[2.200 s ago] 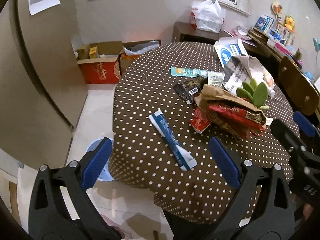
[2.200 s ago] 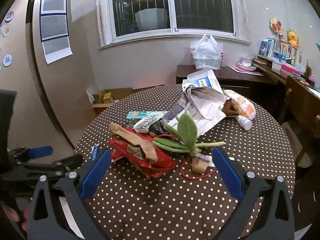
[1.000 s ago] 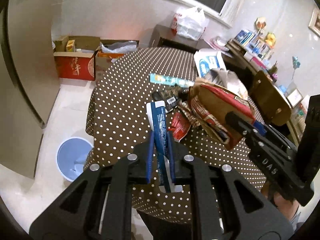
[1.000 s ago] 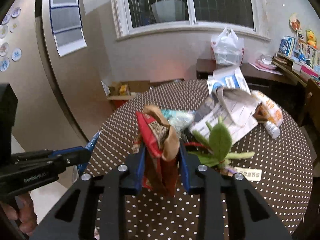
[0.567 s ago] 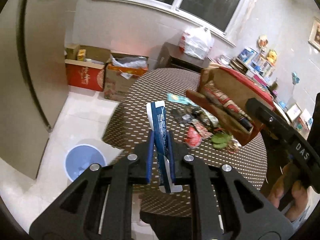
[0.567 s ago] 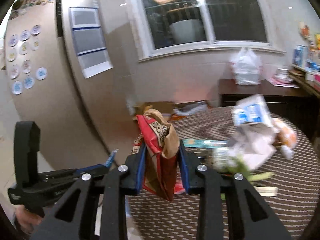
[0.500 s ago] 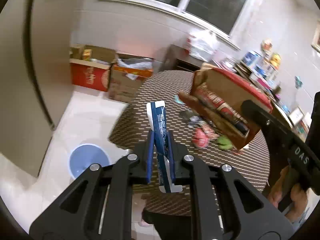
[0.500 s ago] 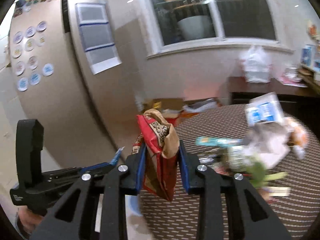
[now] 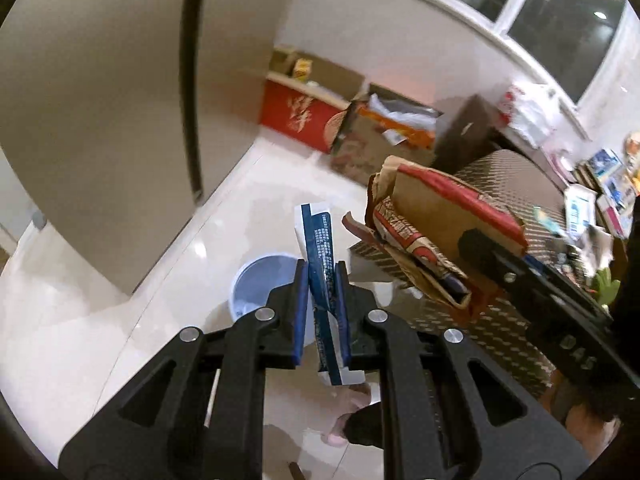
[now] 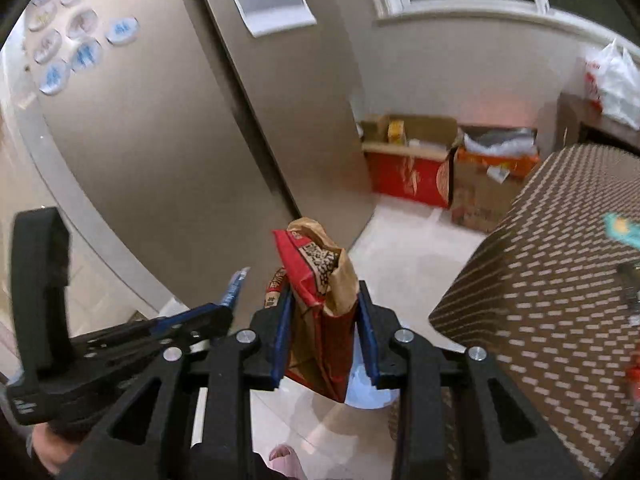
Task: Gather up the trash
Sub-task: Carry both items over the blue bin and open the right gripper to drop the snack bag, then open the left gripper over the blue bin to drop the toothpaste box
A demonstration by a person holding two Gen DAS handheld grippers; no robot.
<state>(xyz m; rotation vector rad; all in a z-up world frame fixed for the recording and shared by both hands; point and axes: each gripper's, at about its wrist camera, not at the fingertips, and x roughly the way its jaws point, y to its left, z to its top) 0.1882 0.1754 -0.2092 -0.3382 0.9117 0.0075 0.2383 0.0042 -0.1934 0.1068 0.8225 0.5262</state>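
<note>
My left gripper (image 9: 322, 276) is shut on a long blue and white wrapper (image 9: 318, 240) that stands up between its pads. Below and behind it on the floor stands a light blue bin (image 9: 260, 280), partly hidden by the fingers. My right gripper (image 10: 324, 308) is shut on a crumpled red and brown paper bag (image 10: 320, 276); the same bag (image 9: 436, 220) shows at the right of the left wrist view. A sliver of the bin (image 10: 366, 394) shows under the bag in the right wrist view. The left gripper (image 10: 230, 302) with its wrapper reaches in from the left there.
A round table with a brown dotted cloth (image 10: 560, 280) fills the right side, with litter on it. A tall beige fridge (image 10: 180, 140) stands at the left. Open cardboard boxes (image 10: 420, 160) sit against the far wall. The person's foot (image 10: 284, 454) is on the pale floor tiles.
Both grippers have swung left and downward off the table with their loads. The bin has come from the lower left to just beneath the fingers. Both grips are unchanged.
</note>
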